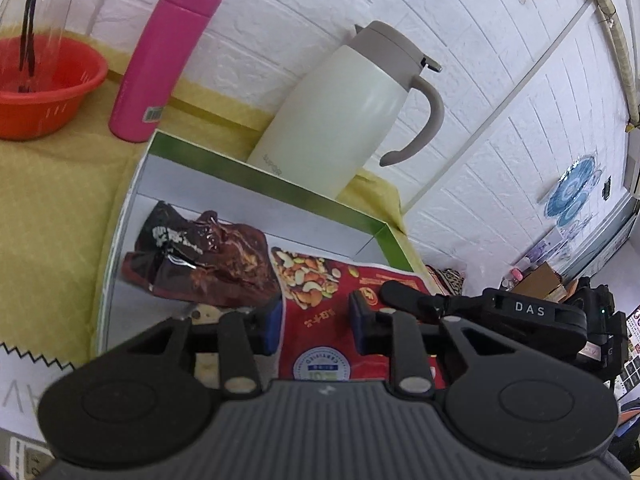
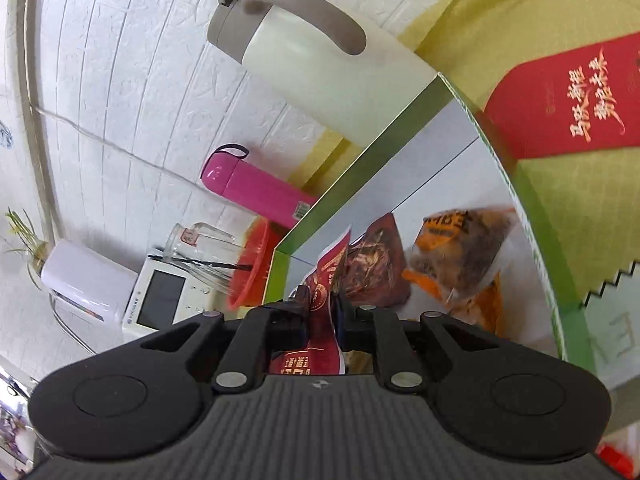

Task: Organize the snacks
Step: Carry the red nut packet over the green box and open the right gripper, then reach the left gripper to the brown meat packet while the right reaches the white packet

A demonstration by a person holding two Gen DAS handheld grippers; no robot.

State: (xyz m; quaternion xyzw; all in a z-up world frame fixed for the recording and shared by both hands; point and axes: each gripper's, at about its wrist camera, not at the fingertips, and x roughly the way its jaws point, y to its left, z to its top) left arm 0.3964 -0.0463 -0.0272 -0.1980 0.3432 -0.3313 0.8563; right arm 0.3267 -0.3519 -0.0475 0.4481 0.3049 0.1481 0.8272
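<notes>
I am tilting both grippers downward: right gripper [image 2: 322,314] jaws pinching the red nut packet [image 2: 320,276]; left gripper [image 1: 314,322] jaws straddling it [image 1: 320,320], grip unclear; "DAS" at three o'clock.

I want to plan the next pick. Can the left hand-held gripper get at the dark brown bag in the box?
Probably yes. The dark brown bag lies uncovered in the open box, ahead of the left hand-held gripper; only the red nut packet crowds its side.

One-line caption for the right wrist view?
Right gripper pinching a red snack bag over the green-rimmed box holding two more packets.
</notes>
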